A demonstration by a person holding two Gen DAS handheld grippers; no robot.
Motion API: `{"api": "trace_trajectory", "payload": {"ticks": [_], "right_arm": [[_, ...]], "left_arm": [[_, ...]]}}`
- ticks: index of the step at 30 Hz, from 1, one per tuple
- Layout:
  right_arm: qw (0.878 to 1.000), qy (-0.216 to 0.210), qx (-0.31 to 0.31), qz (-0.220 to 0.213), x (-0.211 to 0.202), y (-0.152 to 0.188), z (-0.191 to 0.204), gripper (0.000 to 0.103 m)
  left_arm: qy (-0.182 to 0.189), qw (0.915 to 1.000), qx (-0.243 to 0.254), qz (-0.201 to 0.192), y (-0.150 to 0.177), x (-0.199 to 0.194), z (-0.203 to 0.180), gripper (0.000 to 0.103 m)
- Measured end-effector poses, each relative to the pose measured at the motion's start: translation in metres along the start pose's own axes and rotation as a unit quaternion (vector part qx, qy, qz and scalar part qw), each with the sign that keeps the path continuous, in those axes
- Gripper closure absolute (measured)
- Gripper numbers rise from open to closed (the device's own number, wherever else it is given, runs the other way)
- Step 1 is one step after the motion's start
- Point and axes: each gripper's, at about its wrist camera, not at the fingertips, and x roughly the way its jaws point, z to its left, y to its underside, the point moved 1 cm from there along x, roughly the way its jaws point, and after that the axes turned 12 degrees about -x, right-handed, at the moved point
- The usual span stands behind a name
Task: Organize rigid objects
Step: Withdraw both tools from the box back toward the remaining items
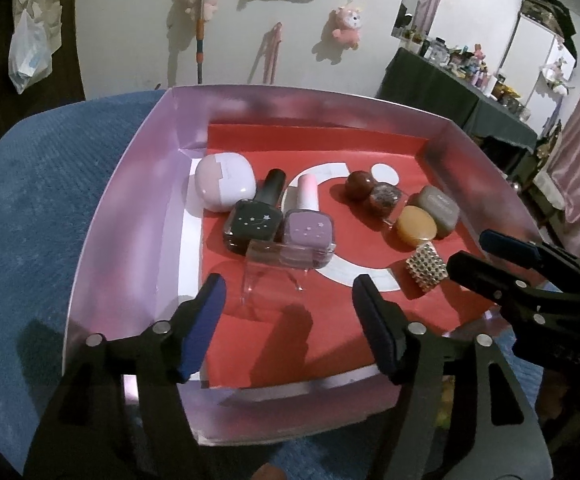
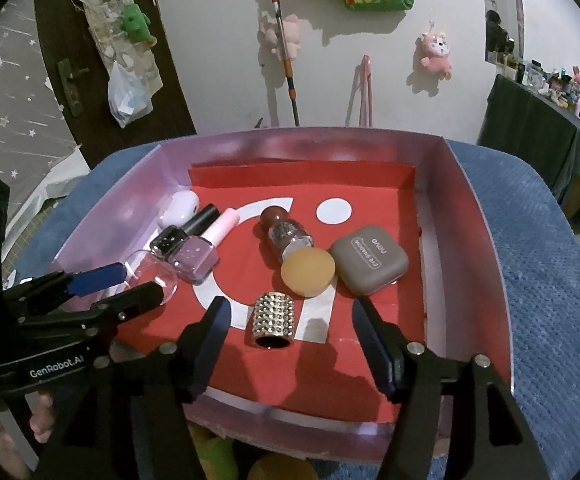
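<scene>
The pink box (image 2: pixel 461 184) sits on a blue cushion (image 2: pixel 537 264). Inside, near its left wall, lie a white case (image 1: pixel 224 186), a dark polish bottle (image 1: pixel 256 220) and a purple polish bottle (image 1: pixel 309 232), close together. Toward the right wall sit a brown jar (image 2: pixel 284 232), an orange round lid (image 2: pixel 307 272) and a gray eye shadow case (image 2: pixel 369 264). A studded silver cap (image 2: pixel 274 320) lies near the front edge.

Both grippers are wide open and hold nothing. The left gripper (image 1: pixel 286 300) points at a clear cup (image 1: pixel 270 272) in front of the bottles. The right gripper (image 2: pixel 290 324) hangs over the studded cap.

It looks like a picking step. Next, the right gripper likely needs to go down around the cap and squeeze gently, since it may roll.
</scene>
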Motion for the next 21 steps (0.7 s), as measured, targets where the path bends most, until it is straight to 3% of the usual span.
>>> {"api": "trace_trajectory", "payload": {"ticks": [7, 14, 21], "right_arm": [[1.0, -0.004, 0.002, -0.026, -0.018, 0.003, 0.003, 0.022], [0.999, -0.018, 0.008, -0.05, -0.037, 0.008, 0.005, 0.011], [0.997, -0.029, 0.007, -0.077, -0.056, 0.01, 0.01, 0.0]], "left_arm": [[-0.002, 0.9998, 0.01, -0.015, 0.006, -0.015, -0.007, 0.028], [-0.005, 0.9995, 0.008, -0.031, 0.01, -0.028, -0.01, 0.008], [-0.004, 0.999, -0.005, -0.044, 0.015, -0.041, -0.004, 0.005]]}}
